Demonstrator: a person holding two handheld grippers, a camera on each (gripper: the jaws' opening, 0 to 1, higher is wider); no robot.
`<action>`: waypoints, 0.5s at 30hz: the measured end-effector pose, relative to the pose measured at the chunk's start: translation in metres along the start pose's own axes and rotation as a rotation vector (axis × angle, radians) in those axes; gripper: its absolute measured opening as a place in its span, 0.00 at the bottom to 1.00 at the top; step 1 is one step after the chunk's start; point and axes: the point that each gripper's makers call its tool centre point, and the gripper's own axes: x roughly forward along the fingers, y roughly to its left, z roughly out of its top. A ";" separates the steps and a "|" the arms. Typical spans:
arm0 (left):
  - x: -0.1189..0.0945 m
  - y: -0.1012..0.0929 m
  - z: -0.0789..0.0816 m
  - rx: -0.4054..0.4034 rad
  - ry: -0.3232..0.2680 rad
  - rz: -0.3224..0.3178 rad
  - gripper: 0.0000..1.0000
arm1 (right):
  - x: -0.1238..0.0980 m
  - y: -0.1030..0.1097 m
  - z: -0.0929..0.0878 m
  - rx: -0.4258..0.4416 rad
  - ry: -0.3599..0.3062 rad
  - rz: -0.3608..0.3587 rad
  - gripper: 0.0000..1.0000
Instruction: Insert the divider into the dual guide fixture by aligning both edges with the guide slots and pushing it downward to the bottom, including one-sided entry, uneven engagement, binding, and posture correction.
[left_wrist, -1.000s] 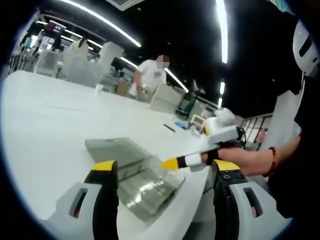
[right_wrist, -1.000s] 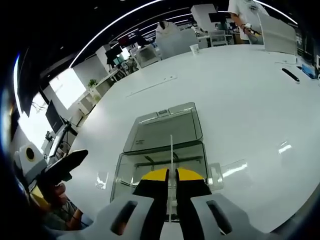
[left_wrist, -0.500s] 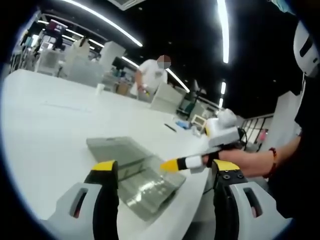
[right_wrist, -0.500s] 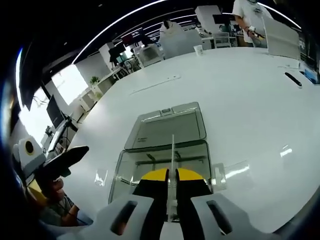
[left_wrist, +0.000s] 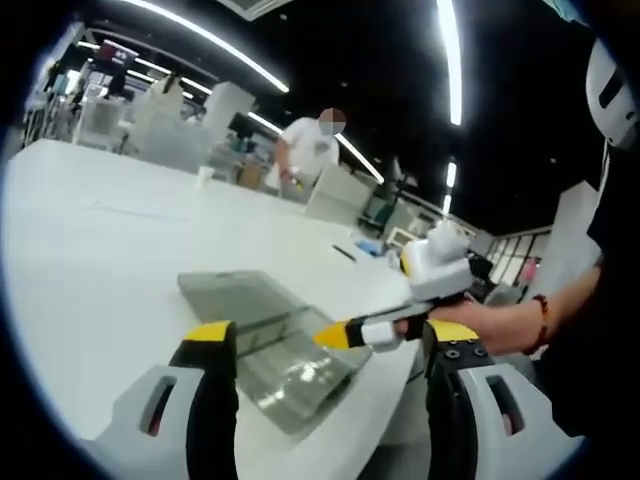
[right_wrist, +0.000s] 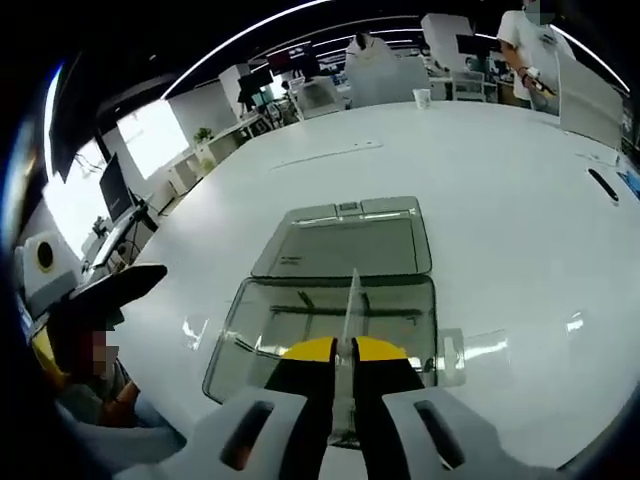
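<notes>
The right gripper (right_wrist: 343, 349), jaws clamped on the clear divider (right_wrist: 351, 305), held it upright over the fixture (right_wrist: 325, 315) on the worktop (right_wrist: 500, 200); the left gripper (left_wrist: 325, 345) stood wide beside the fixture.

Left gripper (left_wrist: 325, 345) agape, right gripper (right_wrist: 344, 349) clamped.

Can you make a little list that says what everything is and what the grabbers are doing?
place: white table
box: clear box, open, lid lying flat behind it
divider: thin clear divider, upright, edge-on over the box
right gripper: right gripper shut on the divider; also seen at
left gripper: left gripper open, holding nothing, beside the box
divider in slots: cannot tell
background: person standing at a far table
</notes>
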 end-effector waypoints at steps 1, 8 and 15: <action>-0.001 -0.001 0.000 0.004 0.004 0.006 0.75 | 0.000 0.000 0.000 -0.001 0.000 0.000 0.00; -0.009 -0.004 -0.004 0.015 0.024 0.050 0.75 | 0.001 0.000 -0.002 -0.034 0.003 0.021 0.01; -0.015 -0.008 -0.004 0.018 0.033 0.114 0.72 | 0.005 0.000 -0.006 -0.072 0.019 0.050 0.03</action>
